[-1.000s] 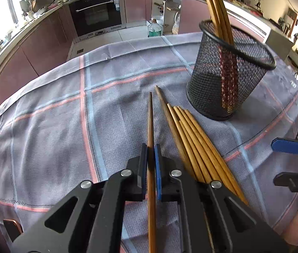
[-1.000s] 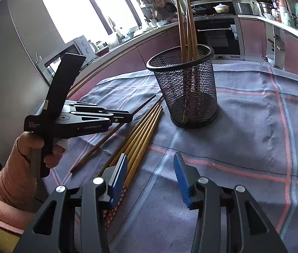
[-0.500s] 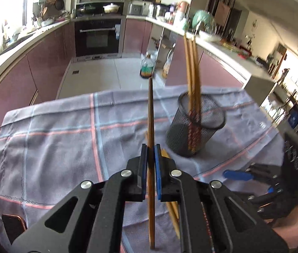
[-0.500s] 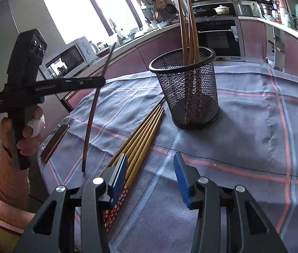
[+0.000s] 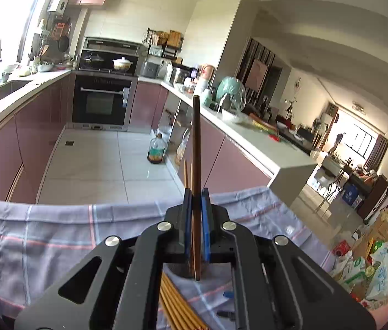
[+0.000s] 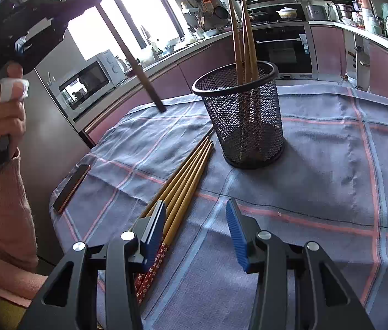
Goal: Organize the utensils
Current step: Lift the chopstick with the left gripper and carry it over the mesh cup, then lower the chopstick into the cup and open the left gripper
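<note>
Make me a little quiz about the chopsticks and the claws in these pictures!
1. True or false: the left claw is shut on a single chopstick.
2. Where do the loose chopsticks lie? A) on the cloth beside the mesh basket B) inside the microwave C) on the floor
3. Fill in: the right claw is ____, with nothing between its pads.

Key: 1 true; 2 A; 3 open
</note>
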{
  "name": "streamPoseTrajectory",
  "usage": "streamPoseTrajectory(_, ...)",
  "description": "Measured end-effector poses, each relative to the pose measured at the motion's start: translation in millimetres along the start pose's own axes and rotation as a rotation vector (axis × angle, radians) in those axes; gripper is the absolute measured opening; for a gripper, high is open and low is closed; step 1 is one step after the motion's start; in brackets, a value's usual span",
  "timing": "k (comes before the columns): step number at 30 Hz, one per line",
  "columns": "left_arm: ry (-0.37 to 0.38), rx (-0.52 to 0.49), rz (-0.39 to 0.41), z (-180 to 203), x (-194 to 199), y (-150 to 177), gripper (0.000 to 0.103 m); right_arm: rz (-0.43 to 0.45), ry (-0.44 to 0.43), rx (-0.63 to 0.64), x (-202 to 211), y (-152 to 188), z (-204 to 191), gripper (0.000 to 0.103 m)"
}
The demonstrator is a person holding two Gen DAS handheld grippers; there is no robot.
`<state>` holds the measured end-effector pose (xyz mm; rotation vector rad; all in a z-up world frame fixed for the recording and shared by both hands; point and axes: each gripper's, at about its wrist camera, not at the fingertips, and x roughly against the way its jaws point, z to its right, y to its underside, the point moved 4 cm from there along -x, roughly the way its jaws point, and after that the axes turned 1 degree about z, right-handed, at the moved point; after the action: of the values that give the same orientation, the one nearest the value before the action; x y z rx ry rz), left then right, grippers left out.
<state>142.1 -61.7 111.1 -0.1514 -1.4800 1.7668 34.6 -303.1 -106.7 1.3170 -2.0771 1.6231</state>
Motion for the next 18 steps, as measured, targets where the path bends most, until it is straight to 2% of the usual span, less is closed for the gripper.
streamPoseTrajectory(5, -0.004, 0.007, 0.015, 9.8, -22.2, -18.6, 0.007, -0.006, -0.003, -0.001, -0.6, 1.1, 0.1, 0.043)
streamPoseTrajectory(7, -0.040, 0.002, 0.010, 11.4, -38.0, -18.6, 0.007, -0.004, -0.003, 0.000, -0.2, 0.5, 0.2, 0.043)
streamPoseTrajectory(18, -0.127, -0.037, -0.190, 8.6, -129.4, 26.8, 0.007, 0.000, 0.009, -0.001, -1.6, -3.0, 3.6, 0.043)
